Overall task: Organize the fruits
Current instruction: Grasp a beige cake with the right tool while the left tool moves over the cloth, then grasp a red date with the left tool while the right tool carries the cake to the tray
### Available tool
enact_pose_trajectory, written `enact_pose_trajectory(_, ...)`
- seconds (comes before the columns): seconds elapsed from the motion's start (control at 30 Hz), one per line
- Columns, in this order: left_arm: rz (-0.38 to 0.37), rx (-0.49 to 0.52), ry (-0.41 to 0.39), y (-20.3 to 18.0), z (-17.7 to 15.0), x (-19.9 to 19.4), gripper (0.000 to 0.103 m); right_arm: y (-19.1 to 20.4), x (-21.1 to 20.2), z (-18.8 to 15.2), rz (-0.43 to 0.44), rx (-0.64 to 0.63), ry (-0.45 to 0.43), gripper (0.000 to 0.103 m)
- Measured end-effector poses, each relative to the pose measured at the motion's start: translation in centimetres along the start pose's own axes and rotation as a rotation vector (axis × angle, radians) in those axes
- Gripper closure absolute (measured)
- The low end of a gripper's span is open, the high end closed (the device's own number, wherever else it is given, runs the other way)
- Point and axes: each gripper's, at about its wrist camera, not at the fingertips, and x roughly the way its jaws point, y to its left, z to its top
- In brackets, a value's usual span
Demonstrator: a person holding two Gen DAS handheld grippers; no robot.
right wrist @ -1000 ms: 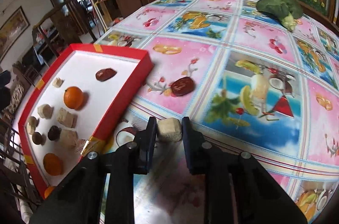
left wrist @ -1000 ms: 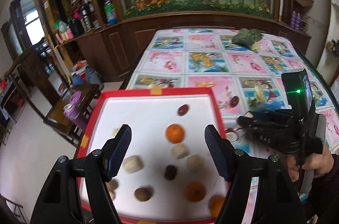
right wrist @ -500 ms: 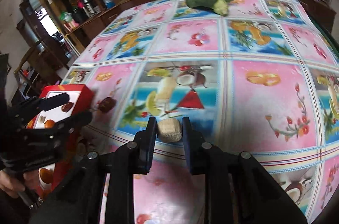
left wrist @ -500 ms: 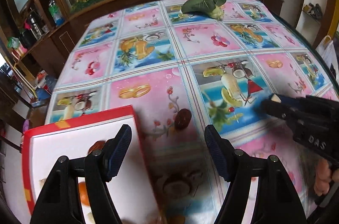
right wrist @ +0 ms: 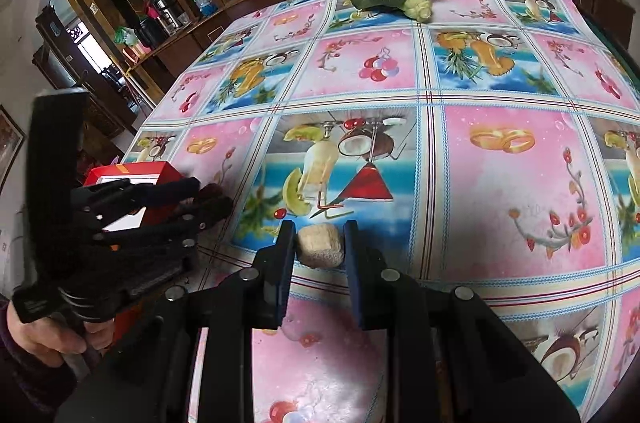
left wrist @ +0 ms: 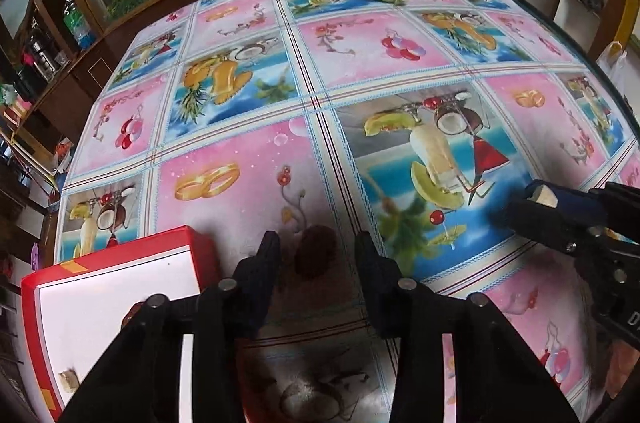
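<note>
Left wrist view now shows my left hand-held gripper point(left wrist: 316, 255) low over the desk point(left wrist: 248, 143), jaws apart and straddling the dark red date-like fruit point(left wrist: 316, 250). A second ago it hung above the red tray point(left wrist: 120, 247); it has swung right and come down, so I judge a pick of that stray fruit is the step in hand, with the jaws not yet closed on it. The tray now sits just left of the gripper, near enough for a short carry. My right hand-held gripper point(right wrist: 320, 243) still clamps the beige chunk point(right wrist: 321, 245), lifted clear of the desk as before, so that piece awaits its place in the tray.
</note>
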Motion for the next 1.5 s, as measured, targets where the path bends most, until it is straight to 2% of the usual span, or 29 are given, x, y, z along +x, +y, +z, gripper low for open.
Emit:
enact_pose_trajectory(0.07, -0.014, -0.009, -0.001, 0.1, 0.0, 0.0, 0.069, 0.0, 0.0, 0.0, 0.001, 0.0, 0.002, 0.077)
enact_pose_trajectory(0.13, -0.036, -0.011, -0.001, 0.1, 0.0, 0.0, 0.077, -0.1, 0.1, 0.1, -0.002, 0.004, 0.004, 0.077)
enact_pose_trajectory(0.23, -0.028, 0.01, -0.009, -0.4, -0.1, -0.1, 0.085, -0.1, 0.1, 0.0, -0.002, 0.004, 0.002, 0.077)
enact_pose_trajectory(0.47, -0.019, -0.008, -0.001, -0.4, -0.3, -0.4, 0.086, -0.2, 0.2, 0.2, -0.004, 0.002, -0.007, 0.077)
enact_pose_trajectory(0.57, -0.031, -0.035, -0.028, -0.2, -0.6, -1.5, 0.086, -0.2, -0.1, 0.3, 0.003, -0.006, -0.036, 0.077)
enact_pose_trajectory(0.7, -0.054, -0.062, -0.11, -0.3, -1.3, -4.9, 0.086, 0.2, -0.9, 0.3, 0.027, -0.016, -0.09, 0.077)
enact_pose_trajectory(0.87, -0.048, -0.092, -0.243, 0.8, -3.9, -11.6, 0.086, 0.7, -2.2, 0.2, 0.06, -0.031, -0.177, 0.077)
enact_pose_trajectory(0.93, -0.03, -0.113, -0.28, 2.2, -5.3, -13.9, 0.086, 0.9, -2.6, 0.1, 0.091, -0.026, -0.2, 0.077)
enact_pose_trajectory(1.07, 0.061, -0.194, -0.342, 6.9, -9.6, -18.6, 0.086, 2.2, -3.3, -0.3, 0.141, -0.023, -0.227, 0.077)
enact_pose_trajectory(1.2, 0.169, -0.278, -0.359, 11.5, -13.3, -21.3, 0.086, 5.6, -3.2, -0.8, 0.212, -0.041, -0.194, 0.077)
enact_pose_trajectory(1.3, 0.239, -0.327, -0.362, 14.4, -15.8, -22.7, 0.086, 10.1, -3.5, -0.9, 0.282, -0.111, -0.164, 0.077)
enact_pose_trajectory(1.4, 0.267, -0.367, -0.365, 16.2, -17.4, -23.0, 0.086, 16.2, -3.8, -0.8, 0.334, -0.223, -0.122, 0.077)
enact_pose_trajectory(1.5, 0.268, -0.389, -0.37, 17.5, -18.3, -22.8, 0.086, 20.7, -3.2, -0.9, 0.382, -0.284, -0.065, 0.077)
